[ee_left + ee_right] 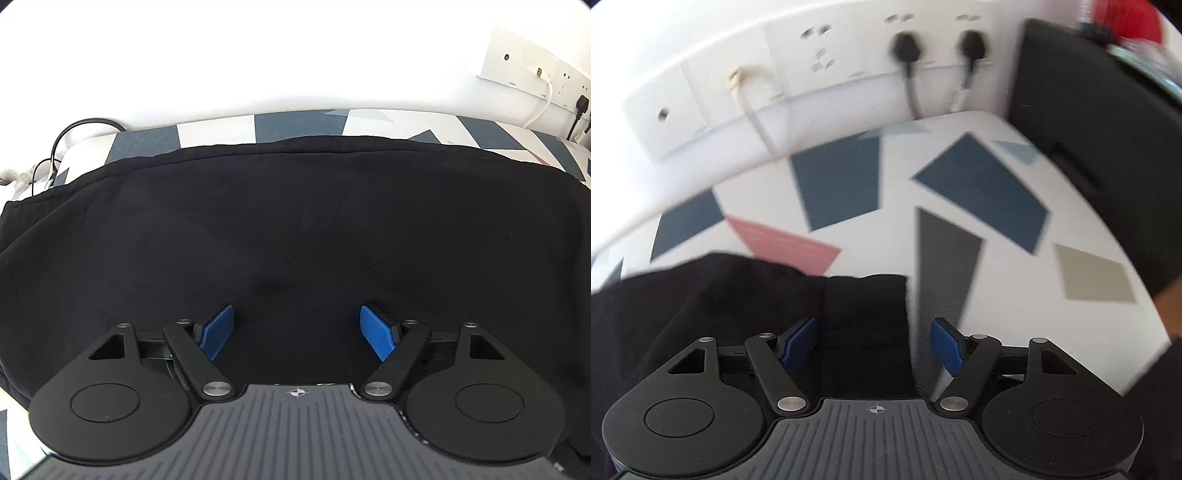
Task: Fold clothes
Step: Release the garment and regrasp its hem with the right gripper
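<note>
A black garment (pixel 295 221) lies spread flat over a patterned surface and fills most of the left wrist view. My left gripper (pixel 297 330) hovers over its near part, open, with nothing between its blue pads (pixel 219 330). In the right wrist view the same black garment (pixel 738 306) covers the lower left, with a ribbed cuff or hem end (pixel 866 306) reaching between the fingers. My right gripper (pixel 873 345) is open around that end, its blue pads (pixel 947 345) apart from the cloth. The view is motion-blurred.
The cover (pixel 849 184) is white with blue, pink, grey and beige shapes. A white wall with sockets, black plugs (pixel 905 48) and a white cable (pixel 753 110) stands behind. A dark panel (pixel 1089 129) rises at the right. Black cables (pixel 74 136) lie at far left.
</note>
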The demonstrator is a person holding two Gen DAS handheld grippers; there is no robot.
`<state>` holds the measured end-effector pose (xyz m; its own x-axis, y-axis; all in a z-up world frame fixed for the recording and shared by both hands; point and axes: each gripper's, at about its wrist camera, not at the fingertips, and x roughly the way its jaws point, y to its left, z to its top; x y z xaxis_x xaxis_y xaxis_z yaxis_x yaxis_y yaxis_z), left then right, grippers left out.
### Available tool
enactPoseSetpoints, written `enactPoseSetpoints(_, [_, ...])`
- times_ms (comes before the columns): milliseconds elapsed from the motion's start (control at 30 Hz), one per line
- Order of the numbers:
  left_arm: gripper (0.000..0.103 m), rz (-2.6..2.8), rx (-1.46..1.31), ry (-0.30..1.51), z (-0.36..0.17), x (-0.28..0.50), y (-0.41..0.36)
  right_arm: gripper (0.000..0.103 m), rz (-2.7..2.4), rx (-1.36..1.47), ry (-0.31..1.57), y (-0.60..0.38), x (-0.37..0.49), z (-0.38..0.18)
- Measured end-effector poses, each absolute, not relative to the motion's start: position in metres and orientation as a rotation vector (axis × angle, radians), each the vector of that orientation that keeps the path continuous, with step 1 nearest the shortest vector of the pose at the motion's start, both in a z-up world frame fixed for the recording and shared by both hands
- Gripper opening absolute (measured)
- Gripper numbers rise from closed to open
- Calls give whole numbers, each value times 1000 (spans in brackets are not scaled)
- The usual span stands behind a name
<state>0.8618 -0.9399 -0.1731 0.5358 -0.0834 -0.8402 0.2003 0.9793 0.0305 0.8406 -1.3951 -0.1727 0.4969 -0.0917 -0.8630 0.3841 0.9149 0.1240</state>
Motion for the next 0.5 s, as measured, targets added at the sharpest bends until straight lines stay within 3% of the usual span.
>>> enactPoseSetpoints(67, [83,-157,122,990,-174,863,-941,70,-281,245,1017,-1386,844,-176])
enactPoseSetpoints(100, [84,-151,118,989,-174,864,-942,66,-276,206,1017,-1382,846,-177])
enactPoseSetpoints(133, [85,-143,115,987,-175,865,-943,56,-284,190,1012,-1383,849,-177])
enactPoseSetpoints(233, [87,-119,99,980,-176,870,-950,48,-313,156,991,-1390,859,-178])
enactPoseSetpoints(267, [87,-113,89,980,-176,872,-953,44,-323,145,984,-1393,863,-178])
enactPoseSetpoints(333, [90,-118,83,979,-177,877,-963,23,-343,122,970,-1397,869,-178])
enactPoseSetpoints(500, [96,-135,91,950,-182,887,-986,23,-391,65,934,-1409,886,-179])
